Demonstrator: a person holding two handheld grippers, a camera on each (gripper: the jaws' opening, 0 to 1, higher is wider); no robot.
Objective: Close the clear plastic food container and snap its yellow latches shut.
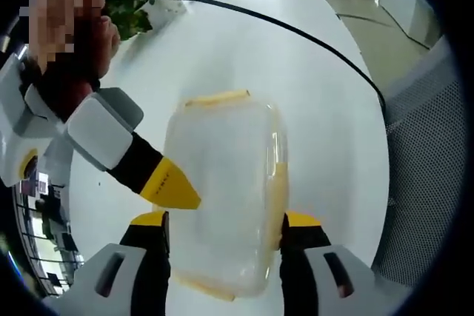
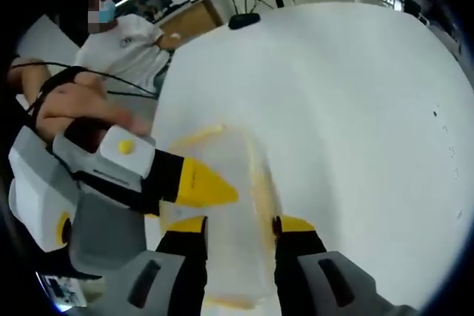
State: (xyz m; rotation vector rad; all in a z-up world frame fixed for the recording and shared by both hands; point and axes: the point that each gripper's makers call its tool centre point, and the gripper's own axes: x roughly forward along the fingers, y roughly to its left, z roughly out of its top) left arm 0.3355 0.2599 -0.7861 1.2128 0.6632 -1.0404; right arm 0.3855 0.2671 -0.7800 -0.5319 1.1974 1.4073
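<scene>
A clear plastic food container (image 1: 222, 175) lies on the white table (image 1: 311, 94) with its lid on. Yellow latches show at its far end (image 1: 218, 98), along its right side (image 1: 281, 183) and at its near end. My left gripper (image 1: 226, 220) is open, one yellow-tipped jaw on each side of the container. The right gripper (image 1: 174, 186) comes in from the left, its tip at the container's left edge. In the right gripper view the container (image 2: 229, 205) lies between the open jaws of my right gripper (image 2: 241, 225), and the left gripper (image 2: 204, 183) points at its left edge.
A black cable (image 1: 296, 31) crosses the table beyond the container, with a green plant (image 1: 137, 5) at the far edge. A grey mesh chair (image 1: 429, 175) stands to the right. A seated person in white (image 2: 122, 42) is beyond the table, near a black stand base (image 2: 243, 20).
</scene>
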